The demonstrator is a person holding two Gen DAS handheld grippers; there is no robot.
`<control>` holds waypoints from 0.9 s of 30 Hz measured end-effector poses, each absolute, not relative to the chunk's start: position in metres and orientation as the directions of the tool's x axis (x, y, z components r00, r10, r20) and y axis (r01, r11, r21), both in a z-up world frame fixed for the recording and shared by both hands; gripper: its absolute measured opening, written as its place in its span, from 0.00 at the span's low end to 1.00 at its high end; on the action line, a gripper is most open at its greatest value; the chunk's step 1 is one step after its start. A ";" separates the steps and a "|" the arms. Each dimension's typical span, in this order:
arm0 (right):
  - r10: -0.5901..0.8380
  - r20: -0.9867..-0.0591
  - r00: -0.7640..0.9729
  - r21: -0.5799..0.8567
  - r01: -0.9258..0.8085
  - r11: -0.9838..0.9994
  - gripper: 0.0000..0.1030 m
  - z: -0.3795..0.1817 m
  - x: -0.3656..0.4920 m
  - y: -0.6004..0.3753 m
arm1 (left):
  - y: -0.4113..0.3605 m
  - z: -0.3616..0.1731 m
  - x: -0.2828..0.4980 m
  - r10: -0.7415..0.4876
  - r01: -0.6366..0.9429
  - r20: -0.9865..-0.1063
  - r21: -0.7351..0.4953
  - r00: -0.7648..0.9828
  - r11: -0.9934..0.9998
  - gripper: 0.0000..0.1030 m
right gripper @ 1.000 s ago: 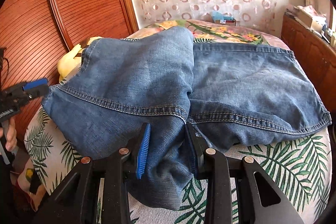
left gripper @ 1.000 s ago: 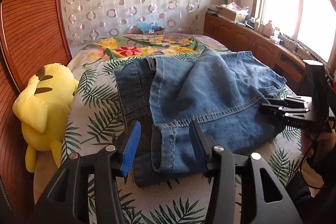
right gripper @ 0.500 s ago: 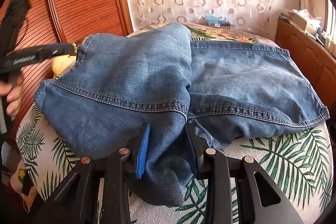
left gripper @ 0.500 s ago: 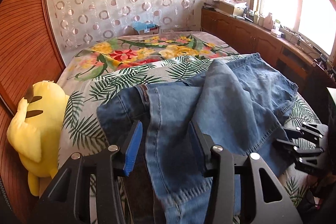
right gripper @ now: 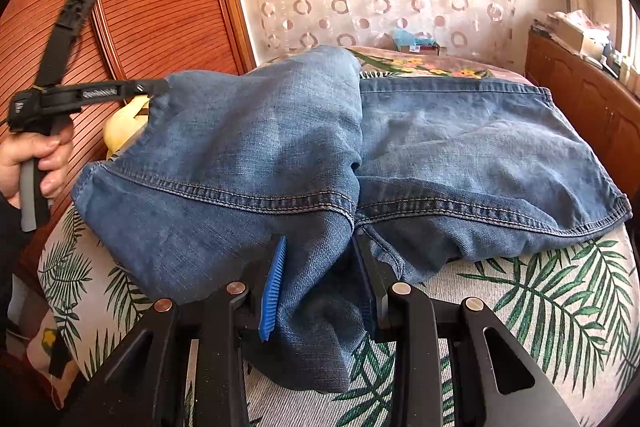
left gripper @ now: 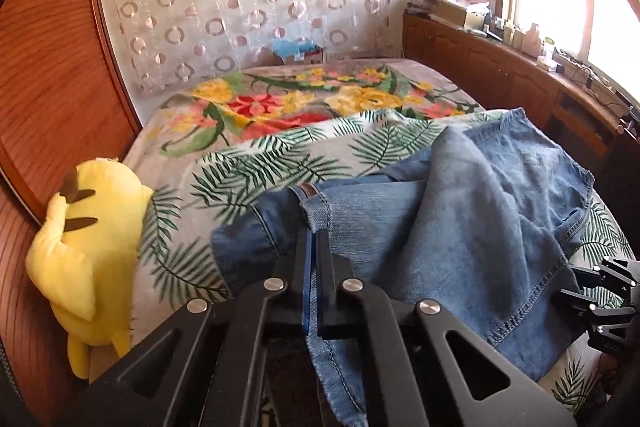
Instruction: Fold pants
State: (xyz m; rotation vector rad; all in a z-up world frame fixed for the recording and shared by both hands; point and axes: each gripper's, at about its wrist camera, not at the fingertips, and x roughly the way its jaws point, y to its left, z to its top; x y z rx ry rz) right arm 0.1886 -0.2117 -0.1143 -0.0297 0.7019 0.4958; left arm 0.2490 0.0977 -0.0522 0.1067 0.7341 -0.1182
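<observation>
The left gripper [left gripper: 314, 247] has just been closing, and its jaws now stand pressed together on an edge of the jeans [left gripper: 460, 219], where a second ago they stood spread with the denim merely between them; the hem fold hangs down under them, so I judge this corner is secured for the next fold. The right gripper [right gripper: 320, 267] pinches a bunched fold of denim between half-spread jaws, unchanged. Outward from both jaws the jeans lie crumpled on the leaf-print bed [right gripper: 540, 291], already doubled over, their long axis running across the right view from one gripper to the other, hem seams facing the right jaws. A yellow plush toy [left gripper: 88, 247] sits left of the left jaws.
</observation>
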 end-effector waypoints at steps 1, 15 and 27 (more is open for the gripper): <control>0.427 -0.626 0.653 0.138 -0.446 0.884 0.33 -0.114 0.189 -0.213 | 0.100 -0.046 0.247 -0.060 0.134 -0.660 0.063 0.749 0.989 0.02; 0.442 -0.619 0.649 0.158 -0.449 0.880 0.36 -0.117 0.190 -0.214 | 0.138 -0.049 0.259 0.035 0.024 -0.680 0.078 0.732 0.997 0.02; 0.443 -0.619 0.649 0.161 -0.447 0.880 0.36 -0.117 0.190 -0.215 | 0.104 -0.061 0.220 -0.111 0.137 -0.669 -0.014 0.735 0.991 0.53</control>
